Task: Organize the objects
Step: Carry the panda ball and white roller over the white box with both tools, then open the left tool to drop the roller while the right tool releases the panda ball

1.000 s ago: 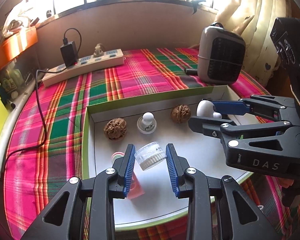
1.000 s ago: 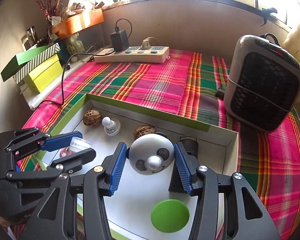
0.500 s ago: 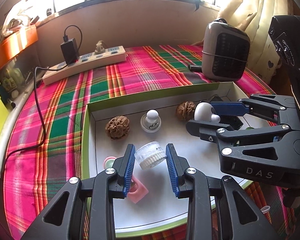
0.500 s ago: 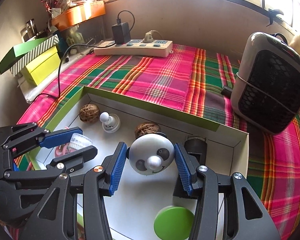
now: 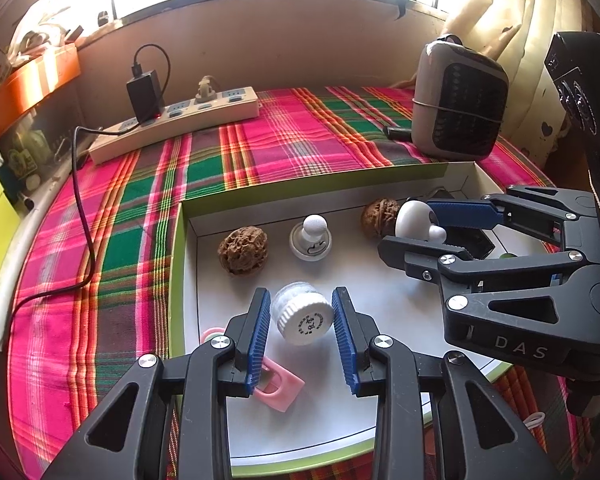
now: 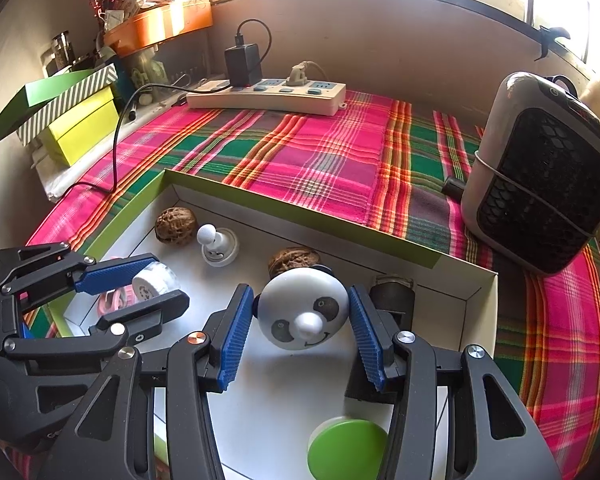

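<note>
My left gripper (image 5: 302, 316) is shut on a small clear jar with a white ribbed cap (image 5: 303, 312), held above the white tray with green rim (image 5: 176, 248). It also shows in the right wrist view (image 6: 152, 282). My right gripper (image 6: 302, 320) is shut on a white panda-face toy (image 6: 303, 314), held over the tray; it also shows in the left wrist view (image 5: 414, 222). In the tray lie two walnuts (image 5: 242, 250) (image 5: 374, 216), a white knob toy (image 5: 312, 236), a pink piece (image 5: 278, 386), a green disc (image 6: 346, 450) and a dark block (image 6: 392, 300).
The tray sits on a pink and green plaid cloth (image 5: 260, 148). A power strip with a black charger (image 5: 172, 120) lies at the back. A grey heater (image 6: 540, 196) stands at the right. Green and yellow boxes (image 6: 68, 120) are stacked at the left.
Both grippers have risen and drawn back a little with their objects still held. The tray and its contents have not moved.
</note>
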